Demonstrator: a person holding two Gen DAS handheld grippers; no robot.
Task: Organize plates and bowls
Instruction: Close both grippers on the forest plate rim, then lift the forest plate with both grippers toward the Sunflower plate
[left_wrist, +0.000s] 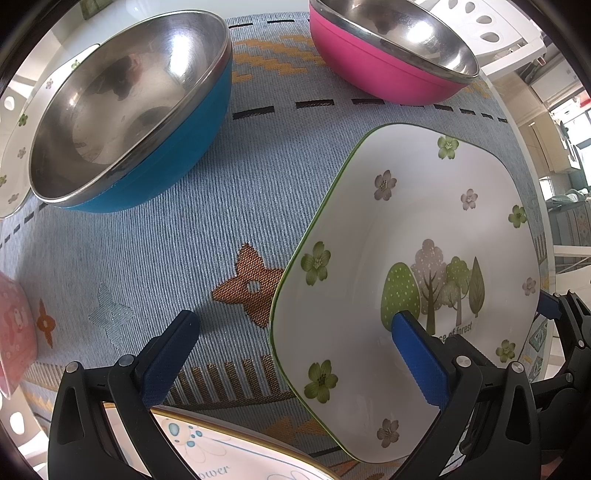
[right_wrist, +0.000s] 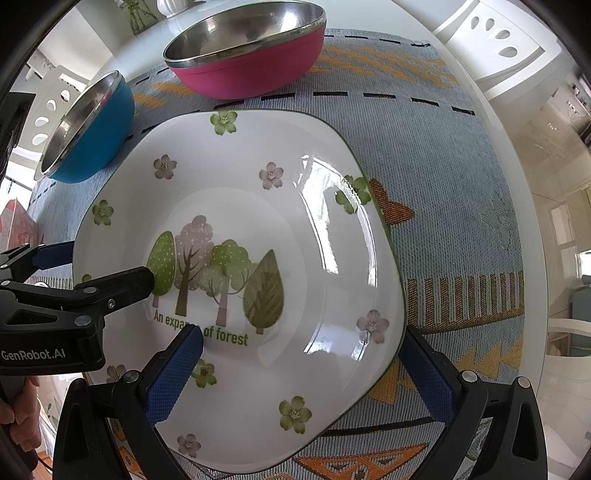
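A white square plate with a forest print (left_wrist: 413, 266) (right_wrist: 240, 280) lies on the blue woven cloth. My left gripper (left_wrist: 291, 343) is open; its right finger (left_wrist: 417, 362) reaches over the plate's middle, its left finger (left_wrist: 170, 354) is over the cloth. My right gripper (right_wrist: 303, 369) is open and straddles the plate's near right part, one finger (right_wrist: 177, 373) above the plate, the other (right_wrist: 424, 373) outside its rim. A blue steel-lined bowl (left_wrist: 129, 110) (right_wrist: 88, 129) and a pink steel-lined bowl (left_wrist: 391, 51) (right_wrist: 247, 51) stand behind it.
A second floral plate (left_wrist: 14, 147) lies under or behind the blue bowl at the left. A gold-rimmed plate (left_wrist: 229, 454) lies at the near edge below my left gripper. A pink patterned dish (left_wrist: 14, 332) is at far left. White chairs (right_wrist: 495, 37) surround the table.
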